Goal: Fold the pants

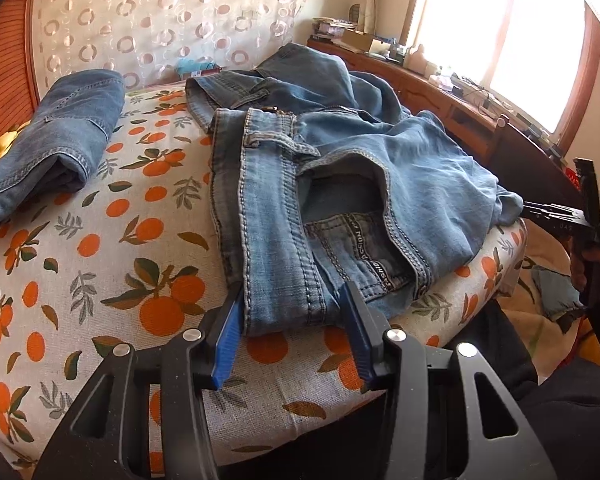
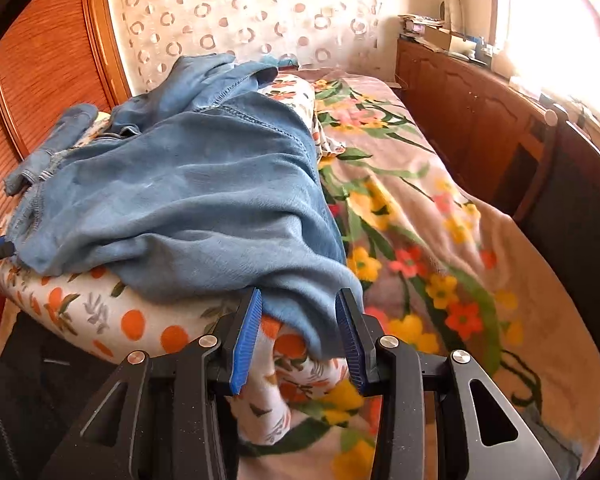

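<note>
Left gripper (image 1: 290, 312): we are seeing its jaws parted around the waistband end of the crumpled blue denim pants (image 1: 340, 152), not visibly pinching it.
Right gripper (image 2: 298, 312): its jaws are standing apart astride a hanging fold of the same pants (image 2: 188, 200); grip unclear.
Pants: lying ahead of both jaws on the orange-print cushion (image 1: 100, 280).
Folded blue denim garment (image 1: 60, 136): resting far left of the left jaws.
</note>
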A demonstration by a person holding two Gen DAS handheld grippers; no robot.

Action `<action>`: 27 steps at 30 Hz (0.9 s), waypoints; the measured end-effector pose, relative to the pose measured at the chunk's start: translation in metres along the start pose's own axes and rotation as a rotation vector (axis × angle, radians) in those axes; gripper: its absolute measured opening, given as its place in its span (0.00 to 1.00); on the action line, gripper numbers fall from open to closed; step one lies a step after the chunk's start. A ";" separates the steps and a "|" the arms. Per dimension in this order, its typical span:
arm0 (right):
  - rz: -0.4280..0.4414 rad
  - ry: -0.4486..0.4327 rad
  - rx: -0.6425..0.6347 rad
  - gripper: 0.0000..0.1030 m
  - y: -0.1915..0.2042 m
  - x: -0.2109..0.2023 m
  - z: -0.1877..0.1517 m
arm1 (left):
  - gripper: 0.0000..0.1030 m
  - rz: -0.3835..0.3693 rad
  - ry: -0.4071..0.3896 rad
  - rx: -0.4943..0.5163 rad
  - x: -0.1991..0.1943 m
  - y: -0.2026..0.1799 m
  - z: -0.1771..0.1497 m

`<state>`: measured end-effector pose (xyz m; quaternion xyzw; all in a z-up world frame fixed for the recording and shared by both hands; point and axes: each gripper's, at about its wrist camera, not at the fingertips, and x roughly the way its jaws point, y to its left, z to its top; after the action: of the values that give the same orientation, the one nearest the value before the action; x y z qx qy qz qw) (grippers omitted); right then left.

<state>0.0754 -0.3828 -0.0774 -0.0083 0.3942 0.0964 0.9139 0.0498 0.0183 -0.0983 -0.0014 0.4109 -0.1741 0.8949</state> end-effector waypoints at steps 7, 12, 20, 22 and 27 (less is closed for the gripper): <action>0.007 -0.022 0.012 0.39 -0.003 0.014 0.010 | 0.23 -0.014 -0.005 0.025 0.000 -0.006 0.002; 0.021 -0.042 0.024 0.32 -0.002 0.021 0.008 | 0.19 -0.015 -0.028 0.029 -0.005 -0.010 0.006; 0.050 -0.126 0.016 0.03 -0.005 0.002 0.017 | 0.16 0.007 -0.145 0.017 -0.047 -0.016 0.038; 0.058 -0.159 0.020 0.03 -0.009 -0.010 0.026 | 0.16 0.027 -0.180 0.033 -0.061 -0.020 0.053; 0.078 -0.247 0.015 0.03 -0.021 -0.053 0.049 | 0.15 0.063 -0.272 0.030 -0.104 -0.019 0.080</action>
<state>0.0789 -0.4078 -0.0060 0.0258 0.2793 0.1295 0.9511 0.0404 0.0220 0.0343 0.0015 0.2830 -0.1501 0.9473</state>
